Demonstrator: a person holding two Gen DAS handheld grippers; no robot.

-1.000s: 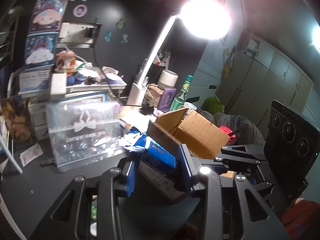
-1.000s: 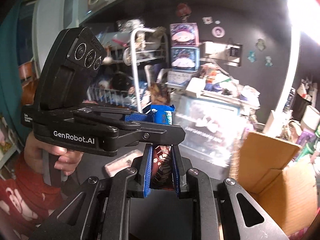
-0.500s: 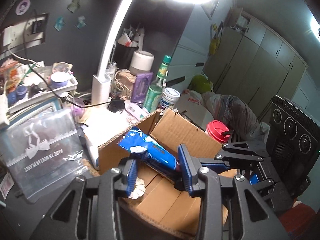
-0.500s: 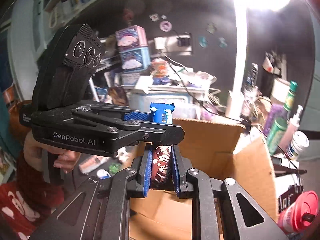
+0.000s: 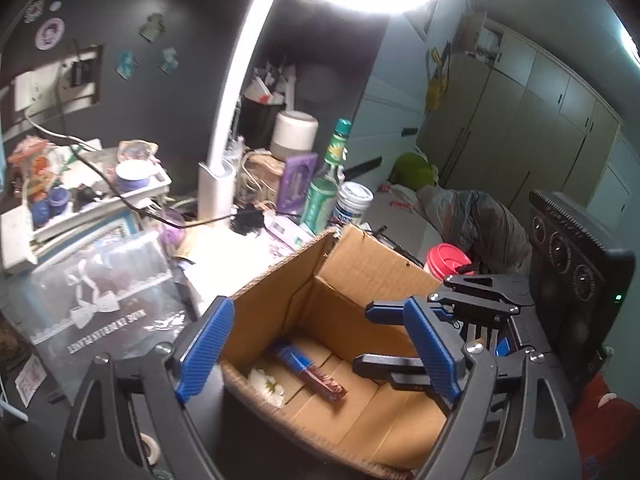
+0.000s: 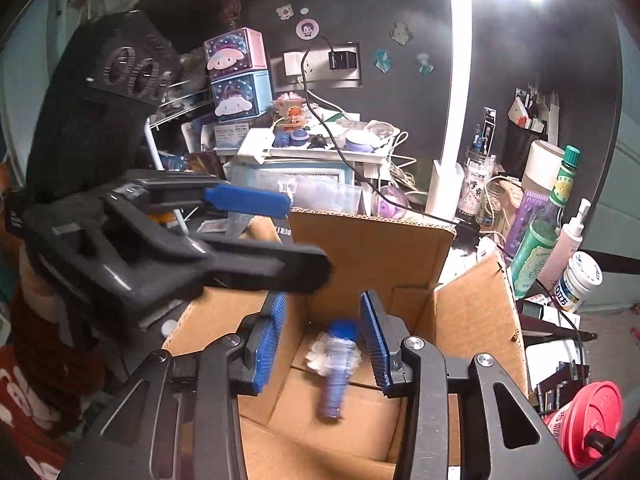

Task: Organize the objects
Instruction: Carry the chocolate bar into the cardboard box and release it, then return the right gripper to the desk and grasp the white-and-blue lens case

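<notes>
Both my claws now stand wide and empty: the left gripper [image 5: 316, 350] and right gripper [image 6: 324, 344] have let go since a moment ago. That drop looks finished. Below and between my fingers, the blue-and-brown snack packet [image 5: 310, 372] lies flat on the open brown cardboard box [image 5: 360, 268] floor, beside a white flower [image 5: 266, 386].

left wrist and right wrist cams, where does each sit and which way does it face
Left wrist: on the left gripper, looking down into the cardboard box; the right gripper shows at right.
Right wrist: on the right gripper, facing the box and cluttered shelf; the left gripper and holding hand show at left.
Shared: the box, the blue snack pack, the red cup.
</notes>
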